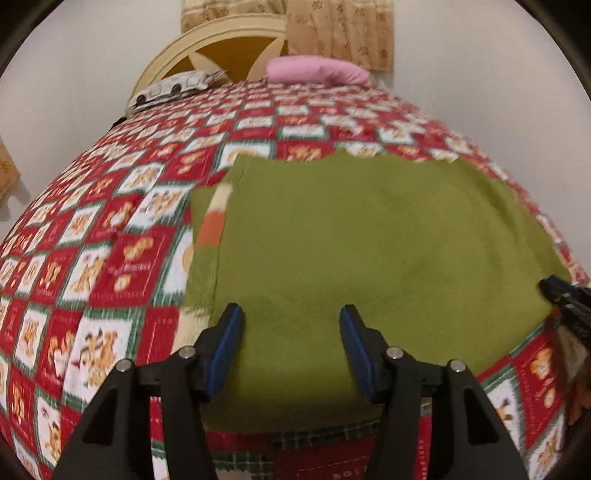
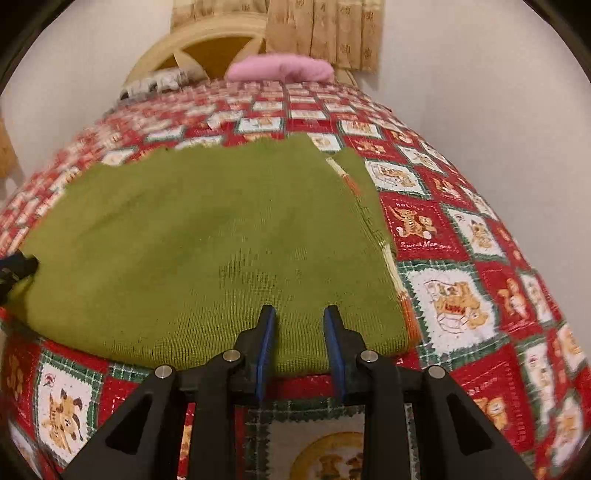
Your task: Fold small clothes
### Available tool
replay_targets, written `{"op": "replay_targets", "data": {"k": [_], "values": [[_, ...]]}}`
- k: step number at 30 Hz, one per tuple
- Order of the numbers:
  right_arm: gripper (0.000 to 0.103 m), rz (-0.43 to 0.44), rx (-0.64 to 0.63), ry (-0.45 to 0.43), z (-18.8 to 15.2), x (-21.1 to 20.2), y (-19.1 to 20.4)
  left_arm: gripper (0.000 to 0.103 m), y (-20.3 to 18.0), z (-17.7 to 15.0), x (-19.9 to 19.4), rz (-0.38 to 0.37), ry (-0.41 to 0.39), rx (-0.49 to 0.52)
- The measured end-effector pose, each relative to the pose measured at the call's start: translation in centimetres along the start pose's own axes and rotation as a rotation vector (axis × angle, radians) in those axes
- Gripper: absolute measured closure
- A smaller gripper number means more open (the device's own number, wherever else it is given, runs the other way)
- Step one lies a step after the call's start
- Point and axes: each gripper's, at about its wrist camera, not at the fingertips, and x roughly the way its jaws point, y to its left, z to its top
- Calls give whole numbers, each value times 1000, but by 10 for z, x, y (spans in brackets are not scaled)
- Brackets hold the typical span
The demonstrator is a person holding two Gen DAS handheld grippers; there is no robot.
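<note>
A green knitted garment [image 1: 369, 240] lies flat on the bed, folded, with a cream and orange striped edge [image 1: 216, 214] at its left side. It also shows in the right wrist view [image 2: 207, 240], its striped edge [image 2: 404, 306] on the right. My left gripper [image 1: 291, 314] is open and empty, its fingers just above the garment's near edge. My right gripper [image 2: 300, 314] is open with a narrower gap, empty, over the garment's near right part. The right gripper's tip [image 1: 565, 295] shows at the far right of the left wrist view.
The bed is covered by a red, white and green teddy-bear quilt [image 1: 110, 258]. A pink pillow [image 1: 317, 70] and a patterned pillow [image 1: 173, 86] lie at the cream headboard [image 1: 207, 40]. White walls and beige curtains [image 1: 340, 33] stand behind.
</note>
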Motion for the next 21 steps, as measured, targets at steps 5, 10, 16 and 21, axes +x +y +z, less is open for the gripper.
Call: {"op": "replay_targets", "data": {"k": [5,10,16,21], "values": [[75,-1,8,-13,-2,2,-2,43,-10,-7,0,79,-33,58],[75,-8,2,-21,-3,3,0,38,-13,-10,6,109,-39,67],[75,-59,-28,-15,-2,0,6,35,-15,-11,6,129,-41,72],[76,-53,-46,-121,9,-42,43,34,-15,-12,7,128,-39,67]]}}
